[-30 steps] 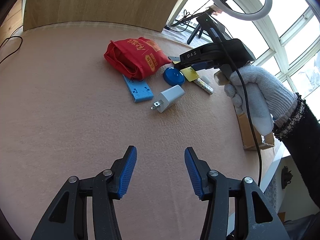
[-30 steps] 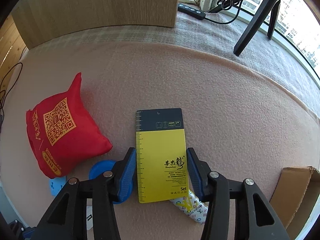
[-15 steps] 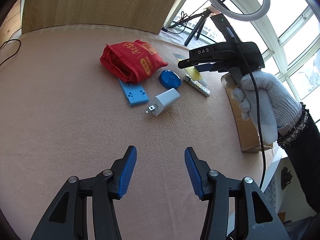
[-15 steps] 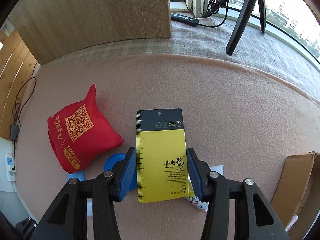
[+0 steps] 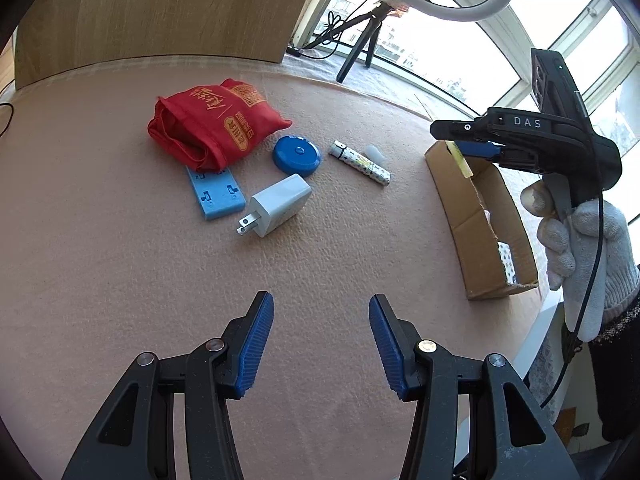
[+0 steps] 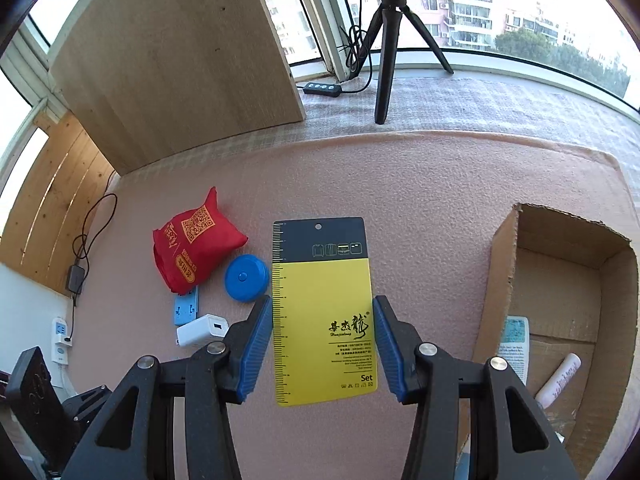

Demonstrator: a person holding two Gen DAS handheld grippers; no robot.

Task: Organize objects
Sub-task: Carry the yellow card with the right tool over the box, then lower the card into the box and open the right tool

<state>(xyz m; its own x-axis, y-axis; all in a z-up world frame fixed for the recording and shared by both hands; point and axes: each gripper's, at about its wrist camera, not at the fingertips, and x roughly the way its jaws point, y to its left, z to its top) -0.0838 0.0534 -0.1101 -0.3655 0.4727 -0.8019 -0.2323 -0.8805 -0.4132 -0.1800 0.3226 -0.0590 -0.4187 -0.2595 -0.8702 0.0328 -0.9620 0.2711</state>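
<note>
Yellow card (image 6: 322, 312) sits pinched between our right gripper's (image 6: 320, 344) fingers, held above the table (image 6: 420, 200) just left of the cardboard box (image 6: 560, 280). Our left gripper's (image 5: 321, 340) fingers stand spread, gripping nothing.

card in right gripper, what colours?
Card: yellow body, dark navy top band. Clearest in the right wrist view.

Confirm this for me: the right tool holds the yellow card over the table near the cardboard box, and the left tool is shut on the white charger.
Not quite. The left tool is open and holds nothing; the white charger lies on the table ahead of it, as the left wrist view shows. The rest stands: the right tool holds the yellow card near the cardboard box.
</note>
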